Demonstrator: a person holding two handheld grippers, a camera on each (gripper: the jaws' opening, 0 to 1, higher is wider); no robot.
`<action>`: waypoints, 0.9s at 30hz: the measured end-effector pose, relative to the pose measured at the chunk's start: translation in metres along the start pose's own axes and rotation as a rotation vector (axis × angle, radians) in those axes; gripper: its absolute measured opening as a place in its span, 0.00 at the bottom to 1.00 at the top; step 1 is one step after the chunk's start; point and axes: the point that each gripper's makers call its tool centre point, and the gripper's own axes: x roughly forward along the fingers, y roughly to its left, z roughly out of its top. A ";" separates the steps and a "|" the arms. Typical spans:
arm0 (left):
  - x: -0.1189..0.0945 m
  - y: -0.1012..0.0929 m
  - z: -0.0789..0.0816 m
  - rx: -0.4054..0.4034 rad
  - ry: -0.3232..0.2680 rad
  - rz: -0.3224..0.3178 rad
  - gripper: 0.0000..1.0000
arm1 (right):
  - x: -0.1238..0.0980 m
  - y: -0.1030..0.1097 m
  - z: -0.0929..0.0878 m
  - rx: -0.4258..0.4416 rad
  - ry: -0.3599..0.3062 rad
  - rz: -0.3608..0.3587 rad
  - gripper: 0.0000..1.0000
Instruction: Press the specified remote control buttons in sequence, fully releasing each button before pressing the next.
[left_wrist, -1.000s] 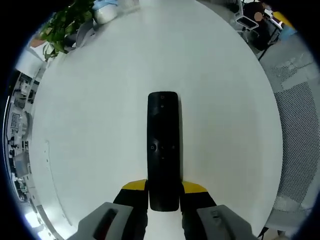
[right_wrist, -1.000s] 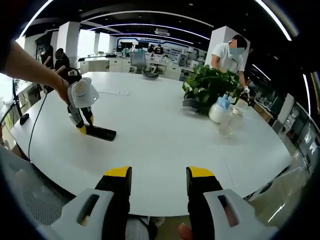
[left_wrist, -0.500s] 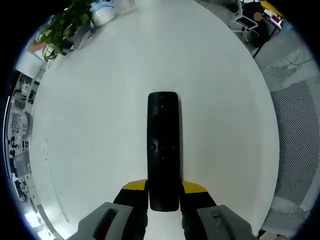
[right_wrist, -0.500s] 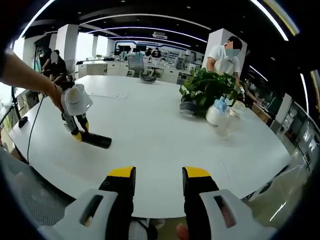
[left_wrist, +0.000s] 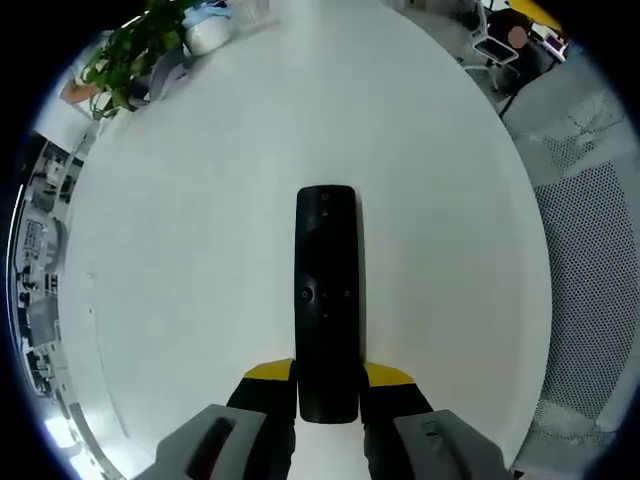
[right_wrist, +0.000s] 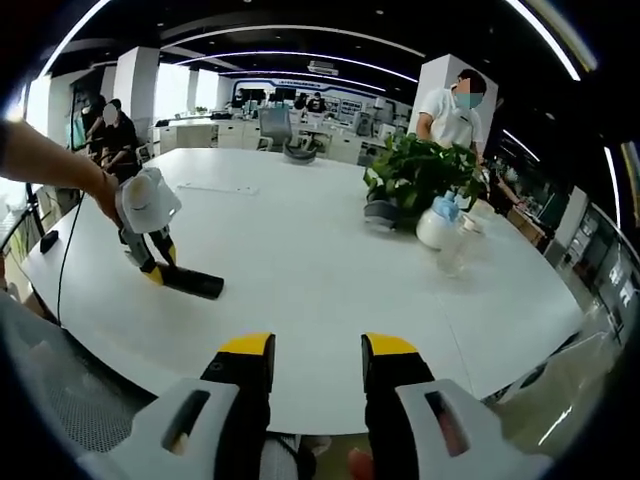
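My left gripper (left_wrist: 328, 378) points down at the table, its yellow-tipped jaws closed against the sides of the remote control (left_wrist: 326, 300). My bare left forearm (right_wrist: 45, 162) reaches in to hold it. My right gripper (right_wrist: 317, 350) hovers level, jaws apart and holding nothing, as far as I can see.

no text or labels can be read.

Remote (left_wrist: 326, 300): black plastic, matt, smooth top face with small buttons. Table (left_wrist: 200, 250): white, smooth, faintly satin top. Left gripper (left_wrist: 326, 374): yellow-tipped jaws with dark matt pads, grey plastic body. Right gripper (right_wrist: 316, 350): same yellow tips and grey plastic. Chair (left_wrist: 600, 260) beside table: pale perforated mesh. Jug (right_wrist: 436, 222) beyond remote: glossy white.
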 end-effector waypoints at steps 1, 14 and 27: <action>0.000 -0.002 0.000 -0.001 -0.003 0.001 0.24 | 0.000 0.000 0.000 -0.002 0.001 0.002 0.33; -0.002 -0.017 0.000 -0.027 -0.020 0.004 0.24 | 0.000 0.010 -0.002 -0.021 0.017 0.046 0.11; -0.005 -0.036 0.000 -0.077 -0.073 -0.002 0.24 | 0.000 0.015 -0.004 -0.051 0.035 0.062 0.00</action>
